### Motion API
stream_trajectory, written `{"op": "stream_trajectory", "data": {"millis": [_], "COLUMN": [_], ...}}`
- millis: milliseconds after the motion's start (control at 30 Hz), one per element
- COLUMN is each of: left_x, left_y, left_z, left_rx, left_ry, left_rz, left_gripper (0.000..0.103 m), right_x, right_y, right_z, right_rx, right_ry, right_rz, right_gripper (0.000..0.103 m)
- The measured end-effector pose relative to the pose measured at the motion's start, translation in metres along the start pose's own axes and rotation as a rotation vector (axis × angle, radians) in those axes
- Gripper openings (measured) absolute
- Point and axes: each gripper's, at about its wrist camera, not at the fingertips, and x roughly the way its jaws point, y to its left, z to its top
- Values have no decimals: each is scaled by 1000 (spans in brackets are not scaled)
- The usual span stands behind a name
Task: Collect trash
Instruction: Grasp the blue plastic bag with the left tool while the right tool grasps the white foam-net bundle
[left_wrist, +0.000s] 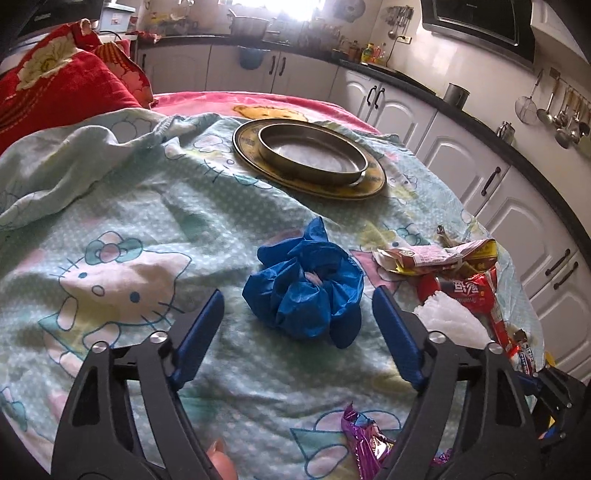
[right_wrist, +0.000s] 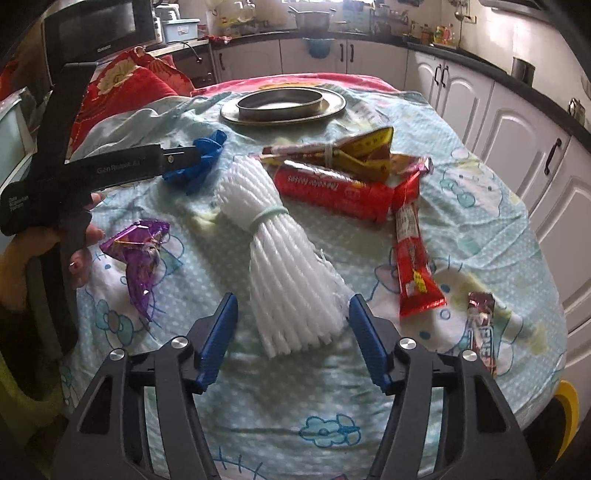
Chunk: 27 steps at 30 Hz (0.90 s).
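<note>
A crumpled blue plastic bag (left_wrist: 306, 291) lies on the cartoon-print cloth (left_wrist: 147, 206). My left gripper (left_wrist: 298, 293) stands open astride it, with a gap between each blue pad and the bag. In the right wrist view a white foam net bundle (right_wrist: 288, 258), tied round the middle, lies lengthwise. My right gripper (right_wrist: 293, 297) is open around its near end, pads close to the foam but not pressing. Near it lie a purple wrapper (right_wrist: 138, 251), a red biscuit pack (right_wrist: 332, 192), a long red wrapper (right_wrist: 413, 258) and a yellow-red wrapper bundle (right_wrist: 354, 151).
A round metal pan on a brass tray (left_wrist: 373, 184) sits at the far side of the table. Red pillows (left_wrist: 55, 85) are piled at the back left. A small candy wrapper (right_wrist: 482, 328) lies near the right edge. White kitchen cabinets (left_wrist: 461, 158) run past it.
</note>
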Motion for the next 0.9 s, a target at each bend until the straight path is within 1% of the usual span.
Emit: {"op": "stream_trajectory", "data": {"millis": [133,200,233,300,333,400,500,700,900], "left_x": [0,1,2,2,1,0,-3,-16,-36], "left_y": [0,-1,-2,-2,-2,-3,-4,-11,-20], "left_z": [-1,-2,-2,-3,-3,-5,-6,-9,-7], "left_rx": [-1,3,4,6,5,4,13,28,45], "left_ry": [2,8,10,13,12,10,11,-15,-52], "left_rz": [-3,-6,-8,-16,-16,-22,-32,-48,-75], "left_gripper": [60,51,48,33,31,20,12,8,7], "right_x": [0,0,0,-1,-1,-3,-6,-14,-28], "right_y": [1,0,-1,-2,-3,-5,-6,-3,-4], "right_z": [0,0,0,1,1,0,0,-2,-3], "right_rx": [7,12,19,26,27,30,31,23,26], "right_ry": [-1,-2,-2,-1,-1,-1,-2,-11,-34], "right_rz": [-3,-8,-12,-21,-29,-30,-33,-28,-22], "right_gripper": [58,52,51,41,38,31,28,24,23]}}
